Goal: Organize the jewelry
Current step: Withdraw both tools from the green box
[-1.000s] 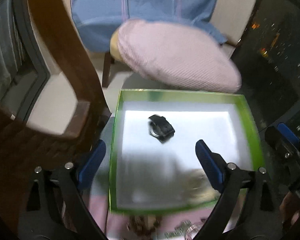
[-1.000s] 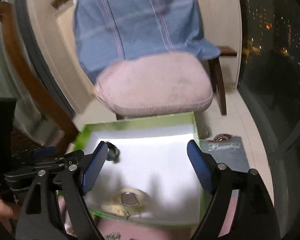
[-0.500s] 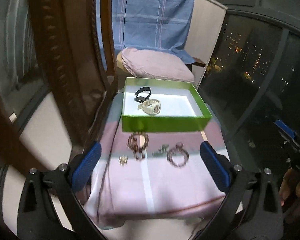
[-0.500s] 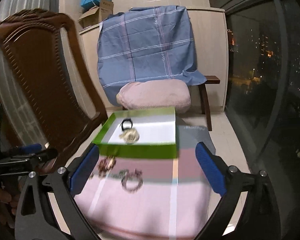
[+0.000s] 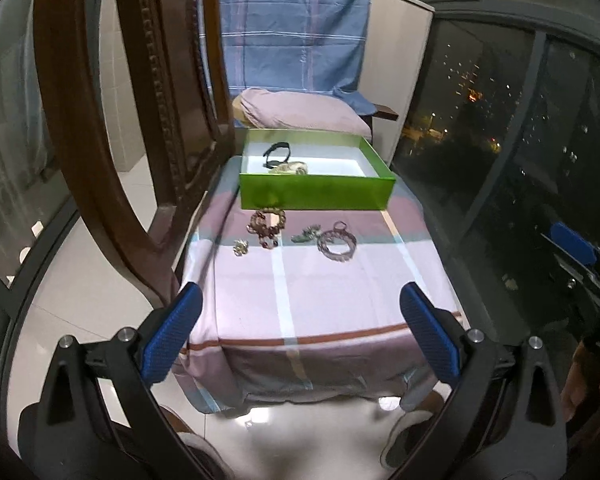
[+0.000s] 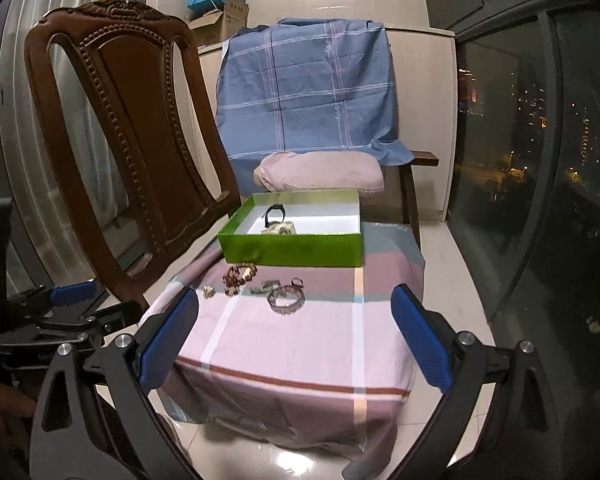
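A green box [image 5: 316,196] [image 6: 292,250] stands at the far end of a cloth-covered table [image 5: 320,300] [image 6: 300,344]. A black watch [image 5: 278,152] [image 6: 275,213] and a pale watch [image 5: 290,168] [image 6: 278,230] lie inside it. In front of the box lie a brown bead bracelet [image 5: 266,226] [image 6: 240,274], a purple bracelet [image 5: 337,243] [image 6: 286,298], a small gold piece [image 5: 241,247] [image 6: 209,291] and a greenish piece [image 5: 306,234] [image 6: 266,286]. My left gripper [image 5: 300,332] and right gripper [image 6: 296,338] hang open and empty before the table's near edge.
A carved wooden chair [image 6: 128,140] [image 5: 140,120] stands at the table's left. Behind the box is a pink cushion [image 6: 320,172] on a seat draped with blue cloth [image 6: 308,88]. Dark window glass [image 6: 540,160] runs along the right. Glossy tile floor [image 5: 280,432] lies below.
Both grippers have pulled back from over the box to the table's near edge, their jaws spreading a little wider. The loose jewelry in front of the box has come into view.
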